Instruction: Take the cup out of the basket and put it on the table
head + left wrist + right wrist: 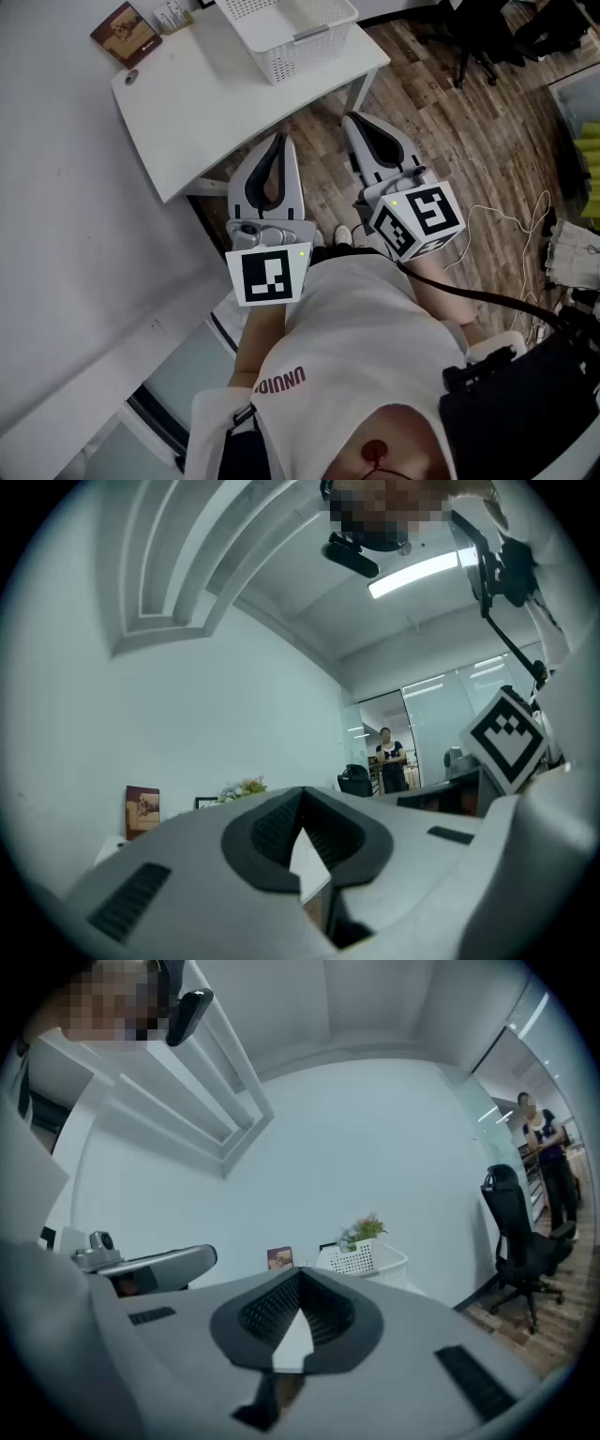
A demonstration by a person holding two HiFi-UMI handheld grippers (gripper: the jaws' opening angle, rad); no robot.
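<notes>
White desk (187,103) at twelve o'clock carries the mesh basket (300,42); my left tool (278,141) and right tool (354,120) are pinched together, empty. Reaching in closed might topple the unseen cup.

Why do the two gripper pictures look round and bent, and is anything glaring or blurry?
Left gripper view: a wide-angle lens bends the walls and leaves dark corners; the ceiling light strip glares white; the close jaws look soft. Right gripper view: same bending, even bluish light, the white basket small yet clear. Head view: evenly lit, no glare, the white table only slightly curved.
</notes>
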